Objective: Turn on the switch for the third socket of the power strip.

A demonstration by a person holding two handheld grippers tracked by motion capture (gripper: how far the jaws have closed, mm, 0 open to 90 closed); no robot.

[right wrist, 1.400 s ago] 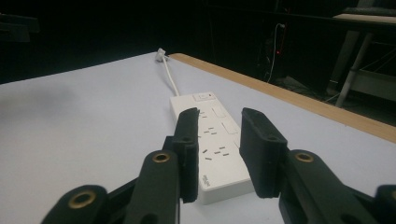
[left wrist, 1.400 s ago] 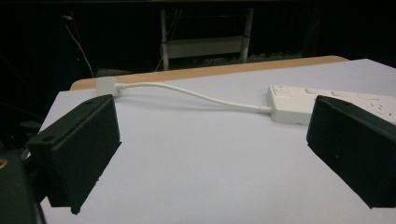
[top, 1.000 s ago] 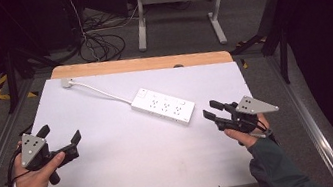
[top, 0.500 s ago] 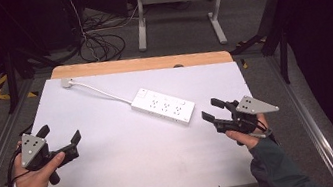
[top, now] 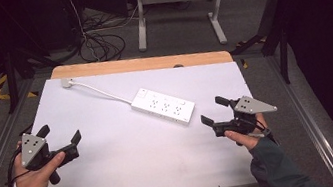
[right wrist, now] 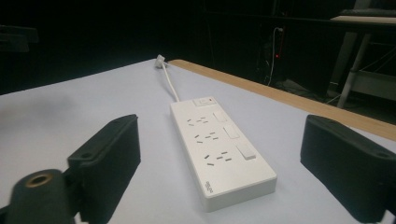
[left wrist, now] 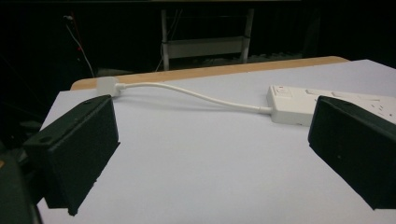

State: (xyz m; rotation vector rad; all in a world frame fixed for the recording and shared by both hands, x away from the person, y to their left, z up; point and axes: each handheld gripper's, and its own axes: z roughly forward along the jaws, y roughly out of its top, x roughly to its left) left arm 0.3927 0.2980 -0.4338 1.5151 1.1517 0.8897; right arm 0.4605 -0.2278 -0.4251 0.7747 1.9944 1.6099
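White table (top: 132,175) carries a white power strip (top: 163,105), cord trailing to far-left edge; bare surface all around. Left gripper (top: 60,140) jaws open; right gripper (top: 214,111) jaws just opened, nothing between.

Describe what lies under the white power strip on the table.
The white rectangular plastic power strip lies flat on a white sheet covering the table; a wooden edge shows behind. Its underside and the patch of sheet beneath it are hidden.

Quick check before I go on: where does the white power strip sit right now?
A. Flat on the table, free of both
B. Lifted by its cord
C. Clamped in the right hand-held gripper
A: the power strip lies flat on the table, ahead of the open right hand-held gripper.
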